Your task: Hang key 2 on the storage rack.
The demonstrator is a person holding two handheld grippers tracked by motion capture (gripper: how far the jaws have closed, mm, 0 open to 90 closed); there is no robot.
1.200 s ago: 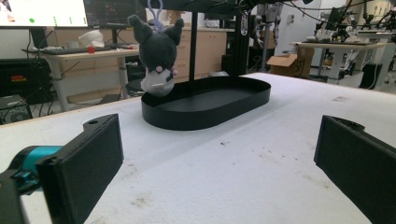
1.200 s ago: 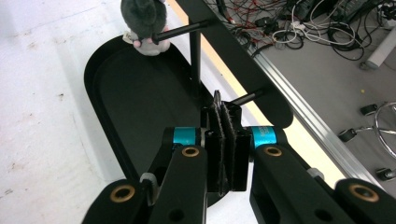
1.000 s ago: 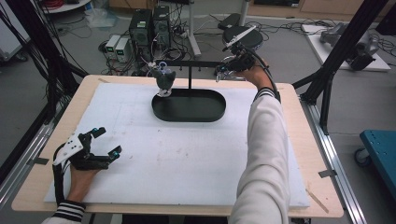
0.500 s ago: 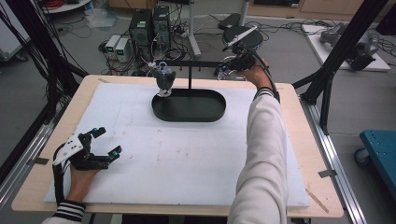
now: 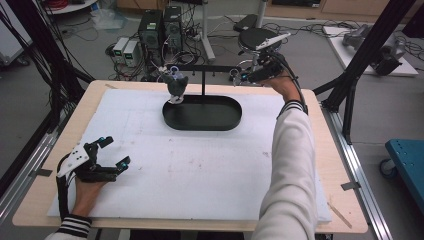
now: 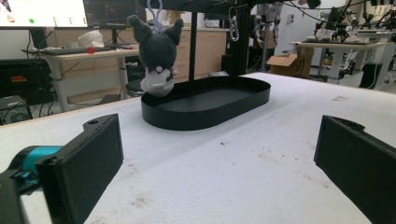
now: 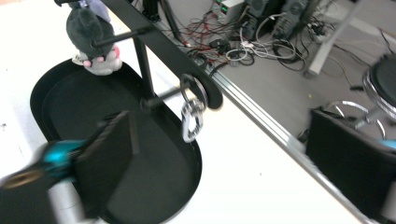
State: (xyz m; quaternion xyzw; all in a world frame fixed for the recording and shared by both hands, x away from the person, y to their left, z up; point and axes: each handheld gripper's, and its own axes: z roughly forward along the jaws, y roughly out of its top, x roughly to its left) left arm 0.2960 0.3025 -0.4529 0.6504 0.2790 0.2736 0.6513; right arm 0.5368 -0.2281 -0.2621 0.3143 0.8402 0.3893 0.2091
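white foam sheet (image 5: 200, 170) covers most of the wooden table (image 5: 345, 165), and on its far half sits a black oval tray (image 5: 202, 114) with a thin post rising from it to a crossbar (image 5: 210, 67). from the left end of that bar hangs a grey plush toy (image 5: 175, 85), dangling just over the tray's rim. at the right end a small silver clip (image 7: 191, 122) hangs from a peg on its own.

the right gripper (image 5: 250, 76) sits by that right end of the bar. its jaws have just been opening and now stand wide, with the clip in the gap between them and neither pad pressing on it (the right gripper view shows clear space on both sides). so the clip looks hung and let go; that part seems done, and what is left is probably to draw the hand away without knocking the clip off its peg. the bar end and the post are the things to steer clear of there.

the left gripper (image 5: 107, 155) rests low on the foam at the near left corner, well apart from the tray, jaws spread wide and empty. from its own camera the toy (image 6: 158, 56) and tray (image 6: 210, 105) lie straight ahead with bare foam between.

beyond the table, on the floor, stand computer boxes (image 5: 160, 27) and a tangle of cables (image 5: 215, 35), plus a stool (image 5: 255, 37), none of them in the way.
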